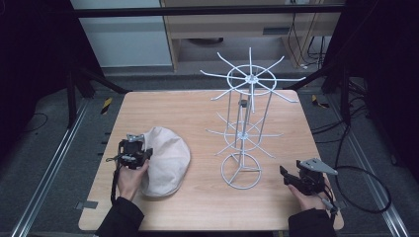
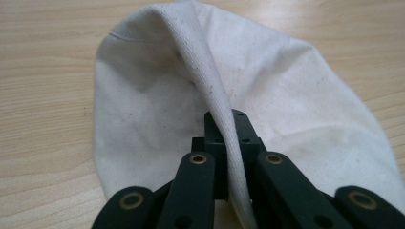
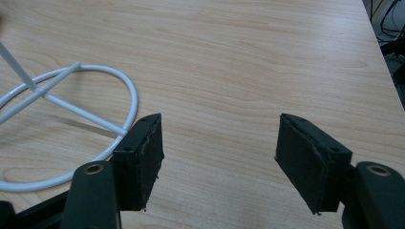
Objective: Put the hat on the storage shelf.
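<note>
A cream flat cap [image 1: 165, 160] lies on the wooden table [image 1: 197, 111] at the left. My left gripper [image 1: 144, 151] is shut on a raised fold of the cap [image 2: 210, 81], which stands up as a ridge between the jaws in the left gripper view [image 2: 228, 143]. A white wire display rack [image 1: 244, 121] with spoke arms stands at centre right. My right gripper [image 1: 285, 176] is open and holds nothing, low over the table just right of the rack's round base [image 3: 71, 95], with bare wood between its jaws [image 3: 219, 157].
The table's right edge [image 3: 382, 62] lies close to my right gripper, with cables on the floor beyond it. Dark frame struts and a pale cabinet stand behind the table. Bare wood stretches between cap and rack.
</note>
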`<state>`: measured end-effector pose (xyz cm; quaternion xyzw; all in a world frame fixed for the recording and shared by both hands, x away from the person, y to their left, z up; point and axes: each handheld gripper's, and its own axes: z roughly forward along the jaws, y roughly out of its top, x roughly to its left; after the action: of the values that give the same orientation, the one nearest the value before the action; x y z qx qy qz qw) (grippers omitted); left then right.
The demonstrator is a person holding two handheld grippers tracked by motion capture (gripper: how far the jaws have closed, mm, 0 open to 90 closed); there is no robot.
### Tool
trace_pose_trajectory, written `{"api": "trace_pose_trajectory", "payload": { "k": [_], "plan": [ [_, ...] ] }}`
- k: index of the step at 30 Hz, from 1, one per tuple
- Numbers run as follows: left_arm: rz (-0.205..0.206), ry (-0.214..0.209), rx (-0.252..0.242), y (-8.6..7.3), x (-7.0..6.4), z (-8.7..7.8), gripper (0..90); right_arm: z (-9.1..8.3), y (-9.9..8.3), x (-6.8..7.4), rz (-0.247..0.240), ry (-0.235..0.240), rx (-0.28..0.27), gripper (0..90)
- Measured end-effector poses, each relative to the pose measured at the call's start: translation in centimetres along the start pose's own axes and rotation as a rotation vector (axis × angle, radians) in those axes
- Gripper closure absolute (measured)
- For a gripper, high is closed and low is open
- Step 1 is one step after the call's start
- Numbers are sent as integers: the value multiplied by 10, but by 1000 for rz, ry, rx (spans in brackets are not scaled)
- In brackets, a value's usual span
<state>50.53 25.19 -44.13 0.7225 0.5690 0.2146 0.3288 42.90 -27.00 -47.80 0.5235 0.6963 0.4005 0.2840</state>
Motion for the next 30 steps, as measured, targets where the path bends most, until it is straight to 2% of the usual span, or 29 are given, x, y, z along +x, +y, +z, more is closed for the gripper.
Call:
{"api": "trace_pose_trajectory", "payload": {
  "k": [6, 14, 19, 23, 30],
  "plan": [
    [-20, -47, -73, 1, 1, -16, 887, 1, -1, 0, -5, 8, 0, 333],
    [-10, -112, -184, 7, -2, -42, 888, 1, -1, -1, 1, 11, -8, 333],
    [-9, -156, -271, 11, -2, -61, 888, 1, -1, -2, 0, 10, -15, 333],
    [-9, -178, -329, 13, -1, -74, 889, 1, -1, -2, -2, 12, -17, 333],
    [-15, -235, -411, 18, -2, -94, 889, 0, -1, -3, 0, 13, -25, 333]
  ]
}}
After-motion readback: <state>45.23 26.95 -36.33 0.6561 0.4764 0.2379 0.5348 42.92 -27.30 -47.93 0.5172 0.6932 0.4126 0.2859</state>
